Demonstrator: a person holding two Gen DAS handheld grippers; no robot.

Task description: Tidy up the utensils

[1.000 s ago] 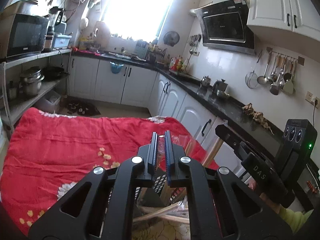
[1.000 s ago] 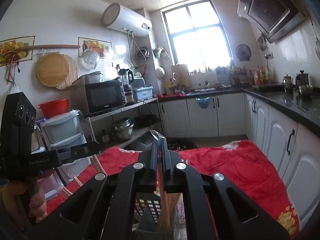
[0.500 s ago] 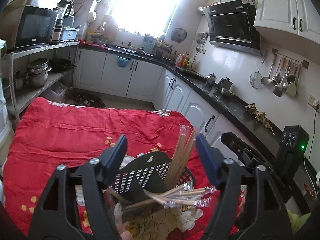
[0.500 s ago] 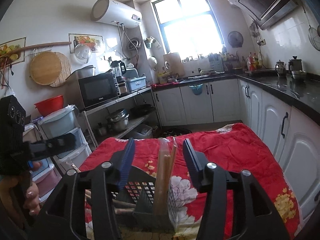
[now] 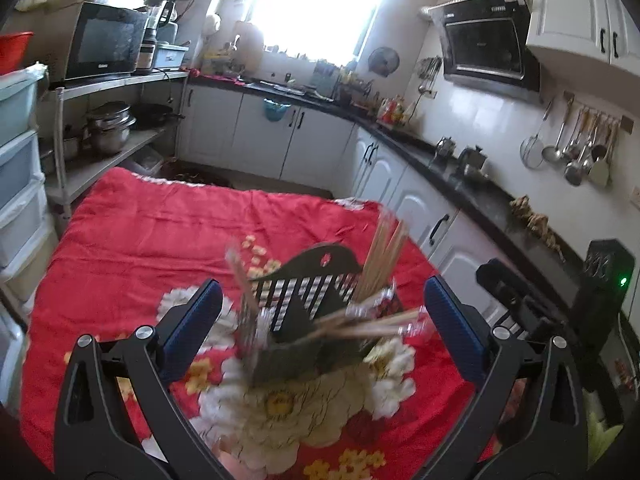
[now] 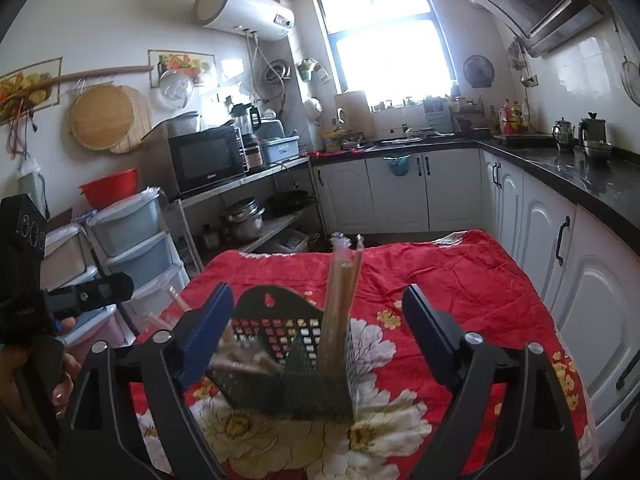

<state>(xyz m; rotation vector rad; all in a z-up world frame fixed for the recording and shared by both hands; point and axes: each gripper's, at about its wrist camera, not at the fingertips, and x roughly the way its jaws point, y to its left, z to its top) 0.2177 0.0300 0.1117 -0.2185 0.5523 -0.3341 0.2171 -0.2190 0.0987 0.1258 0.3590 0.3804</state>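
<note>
A black perforated utensil caddy (image 5: 304, 304) (image 6: 288, 344) stands on the red flowered cloth (image 5: 160, 232). Wrapped wooden chopsticks (image 5: 380, 256) (image 6: 340, 300) stand upright in its right compartment. Another wrapped bundle (image 5: 372, 324) lies across the front, and one packet (image 5: 246, 292) leans at the left. My left gripper (image 5: 324, 320) is wide open, its blue pads either side of the caddy and above it. My right gripper (image 6: 316, 328) is also wide open around the caddy, holding nothing.
The other gripper's body (image 5: 600, 292) shows at the right of the left wrist view, and a hand on a gripper handle (image 6: 36, 320) at the left of the right wrist view. Plastic drawers (image 6: 132, 252) and a shelf stand left; white cabinets (image 6: 580, 280) run along the right.
Both grippers went from shut on chopstick packets to wide open, letting them go into the caddy, then drew back and up. The left packet looks blurred, still settling.
</note>
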